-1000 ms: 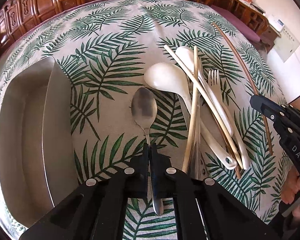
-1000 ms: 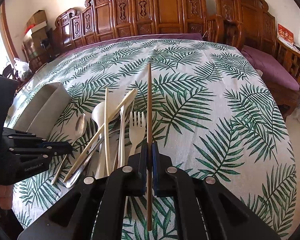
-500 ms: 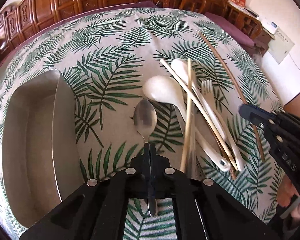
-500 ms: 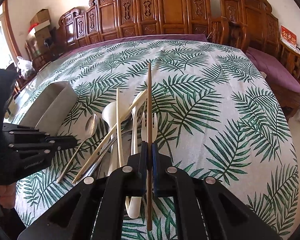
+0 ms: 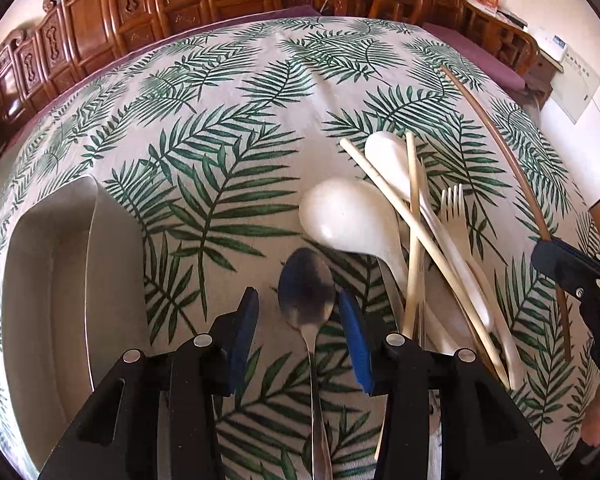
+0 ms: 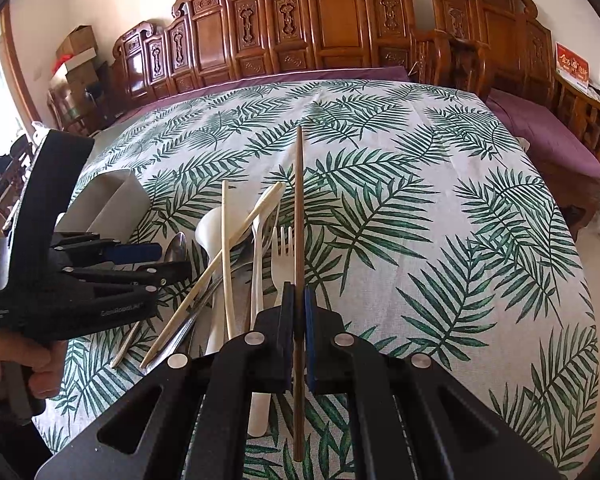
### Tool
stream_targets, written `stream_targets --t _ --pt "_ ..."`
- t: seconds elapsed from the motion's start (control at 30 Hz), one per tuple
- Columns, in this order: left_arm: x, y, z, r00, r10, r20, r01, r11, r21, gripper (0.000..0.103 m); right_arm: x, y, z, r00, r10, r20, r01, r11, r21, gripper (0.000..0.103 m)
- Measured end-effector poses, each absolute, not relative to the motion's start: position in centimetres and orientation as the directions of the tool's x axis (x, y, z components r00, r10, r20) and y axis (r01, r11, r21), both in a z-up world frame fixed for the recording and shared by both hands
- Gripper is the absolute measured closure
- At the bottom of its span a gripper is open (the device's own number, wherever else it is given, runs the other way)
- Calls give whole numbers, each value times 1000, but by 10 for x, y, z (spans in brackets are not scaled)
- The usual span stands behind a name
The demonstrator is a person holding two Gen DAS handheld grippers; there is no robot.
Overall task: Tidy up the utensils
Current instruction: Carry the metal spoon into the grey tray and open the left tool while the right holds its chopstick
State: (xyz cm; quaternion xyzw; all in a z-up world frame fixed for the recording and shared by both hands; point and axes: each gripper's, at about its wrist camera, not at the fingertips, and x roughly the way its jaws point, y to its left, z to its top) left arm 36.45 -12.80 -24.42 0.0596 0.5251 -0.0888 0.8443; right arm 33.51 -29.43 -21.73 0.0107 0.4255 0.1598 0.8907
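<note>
My left gripper point(image 5: 298, 300) is open, its blue-padded fingers either side of a metal spoon point(image 5: 306, 292) lying on the leaf-print cloth. My right gripper point(image 6: 299, 294) is shut on a brown chopstick point(image 6: 299, 208) that points away along the fingers. To the left of it lies a pile: two white spoons point(image 5: 346, 214), a white fork point(image 6: 282, 252), pale chopsticks point(image 6: 226, 248) and a metal utensil. A steel tray point(image 5: 48, 280) sits at the left in the left wrist view. The left gripper point(image 6: 112, 260) also shows in the right wrist view.
The table point(image 6: 440, 220) is covered by a green leaf-print cloth. Carved wooden chairs point(image 6: 332, 28) line its far side. A purple cushioned bench point(image 6: 548, 136) stands at the right. The person's hand point(image 6: 40, 364) holds the left gripper.
My left gripper has opened and let go of the metal spoon, which now lies on the cloth between its fingers. My right gripper still holds the brown chopstick, shifted slightly left over the pile.
</note>
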Motion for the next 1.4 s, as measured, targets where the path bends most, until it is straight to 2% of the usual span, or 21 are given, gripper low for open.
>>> stream_targets --t 0.03,0.07,0.1,0.3,0.6,0.87,1.1,1.4 --pt "365 -128 -244 436 -88 -896 212 977 7 64 335 -295 -218 586 292 -756 -275 949 154 97" --pt "365 -128 -244 440 -91 -893 214 977 6 72 335 -294 -218 586 292 -756 -275 949 154 97" --pt "365 -129 -244 444 -95 -891 217 976 4 76 335 -294 -217 585 293 -756 -276 949 154 97" --pt "351 -125 -237 461 -117 -880 225 974 -12 76 333 -291 -214 590 293 -752 -281 948 149 97" --pt "298 -100 -178 582 -223 -782 238 966 -98 77 323 -274 -202 609 300 -734 -313 942 125 97" --pt "272 -80 -134 654 -264 -710 247 960 -129 77 305 -254 -190 627 325 -708 -338 932 128 97" --pt "279 -38 -108 713 -231 -662 218 970 -104 77 288 -229 -176 634 371 -679 -371 916 154 97" --pt "314 24 -127 728 -137 -672 125 990 -67 76 285 -189 -153 639 436 -634 -394 893 217 97"
